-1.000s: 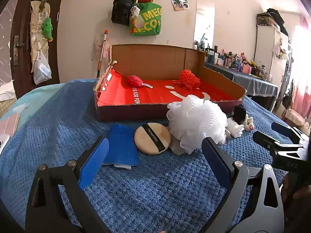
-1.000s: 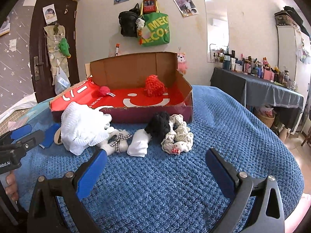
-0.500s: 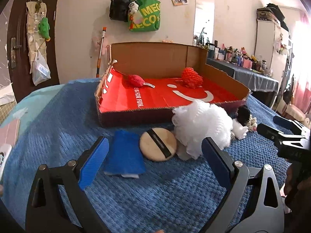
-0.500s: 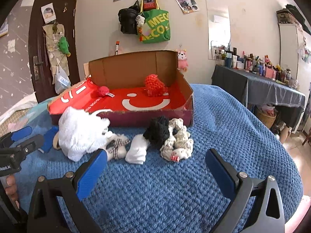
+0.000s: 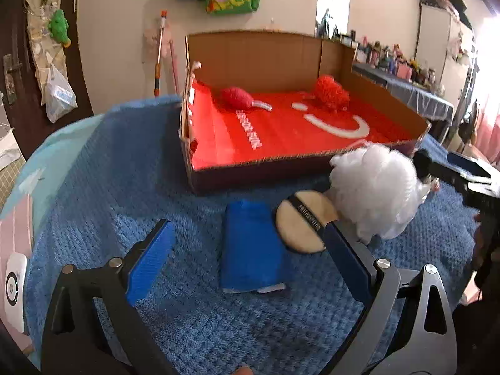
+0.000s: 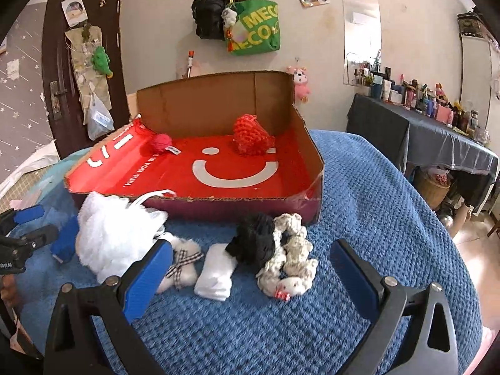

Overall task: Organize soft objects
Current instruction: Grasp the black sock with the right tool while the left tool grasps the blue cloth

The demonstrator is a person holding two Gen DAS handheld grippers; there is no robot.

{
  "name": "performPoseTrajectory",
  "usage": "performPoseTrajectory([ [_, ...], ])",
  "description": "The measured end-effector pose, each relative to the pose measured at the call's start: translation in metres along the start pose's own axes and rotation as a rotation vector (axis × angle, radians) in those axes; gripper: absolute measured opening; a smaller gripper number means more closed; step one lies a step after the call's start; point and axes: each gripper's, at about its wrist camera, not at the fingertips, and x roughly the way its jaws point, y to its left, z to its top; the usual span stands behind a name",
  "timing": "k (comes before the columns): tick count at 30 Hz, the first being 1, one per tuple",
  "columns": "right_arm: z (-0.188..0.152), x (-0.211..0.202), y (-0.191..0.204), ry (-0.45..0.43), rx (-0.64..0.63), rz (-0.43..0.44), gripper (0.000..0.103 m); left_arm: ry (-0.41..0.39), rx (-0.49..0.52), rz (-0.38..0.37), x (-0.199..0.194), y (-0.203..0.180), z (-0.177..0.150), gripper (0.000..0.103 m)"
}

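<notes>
now blue cloth [image 5: 253,247] between open fingers [image 5: 150,259].

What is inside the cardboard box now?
Inside the cardboard box lie two red soft items: a small pompom and a bigger knitted one. The near wall hides a strip of floor.

Powder puff [image 5: 304,222] (band lettering blurred)

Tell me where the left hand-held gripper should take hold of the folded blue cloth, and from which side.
Grip the blue cloth across its two long edges near the middle, coming from above. It lies flat and narrow, lengthways between the open left hand-held gripper fingers, so they probably span it already. Stay toward the near end: the round powder puff seems to overlap its far right edge.
</notes>
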Motion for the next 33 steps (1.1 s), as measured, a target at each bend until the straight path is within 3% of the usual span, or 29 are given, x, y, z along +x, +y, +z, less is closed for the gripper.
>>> performPoseTrajectory([
  [9,0.007,0.021,-0.007,0.061,0.015,0.016,0.08,0.104,0.02,-0.005,0.027,0.002,-0.005,0.096],
  [14,0.006,0.026,-0.006,0.077,0.0,0.025,0.064,0.138,0.018,-0.014,0.038,0.002,-0.005,0.082],
  [16,0.005,0.027,-0.005,0.081,-0.006,0.031,0.059,0.147,0.007,-0.03,0.04,0.003,-0.005,0.066],
  [19,0.005,0.028,-0.004,0.084,-0.01,0.046,0.048,0.145,0.011,-0.064,0.038,0.002,-0.006,0.052],
  [21,0.004,0.028,-0.003,0.085,-0.012,0.052,0.032,0.144,0.019,-0.08,0.037,-0.002,-0.007,0.036],
  [27,0.006,0.021,-0.001,0.057,-0.02,0.065,0.029,0.129,0.015,-0.097,0.027,0.0,-0.006,0.029],
  [33,0.013,0.01,-0.002,0.018,-0.019,0.061,0.029,0.084,0.022,-0.098,0.01,0.001,0.0,0.028],
])
